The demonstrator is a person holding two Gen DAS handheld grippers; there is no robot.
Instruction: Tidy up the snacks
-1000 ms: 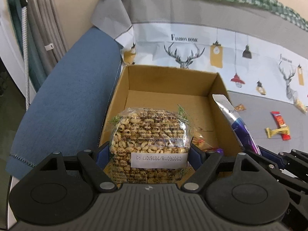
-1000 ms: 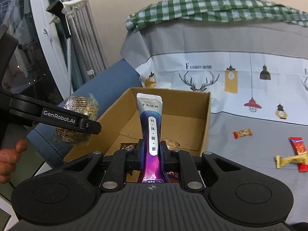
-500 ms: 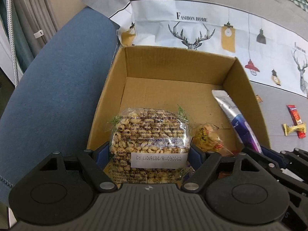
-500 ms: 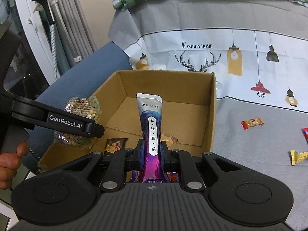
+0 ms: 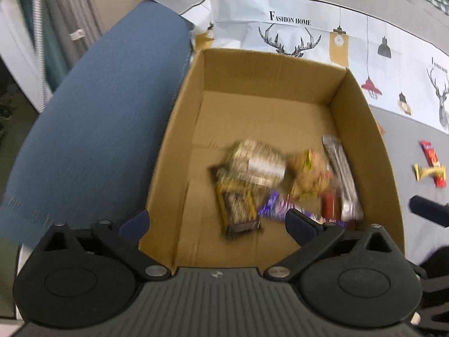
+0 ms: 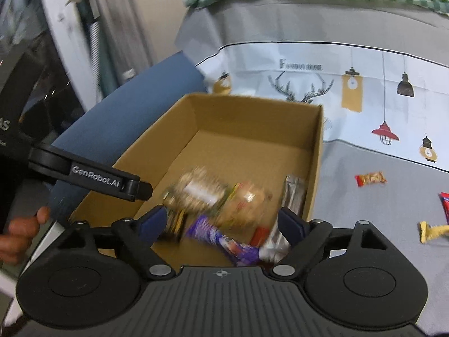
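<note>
1. Left wrist view: the cardboard box (image 5: pixel 269 90) fills the centre.
2. Left gripper (image 5: pixel 216 221), jaws opening wide, grips nothing.
3. Right gripper (image 6: pixel 224 221), jaws opening, likewise grips nothing.
4. Blurred snacks (image 5: pixel 280 179) lie in the box toward 5 o'clock.
</note>
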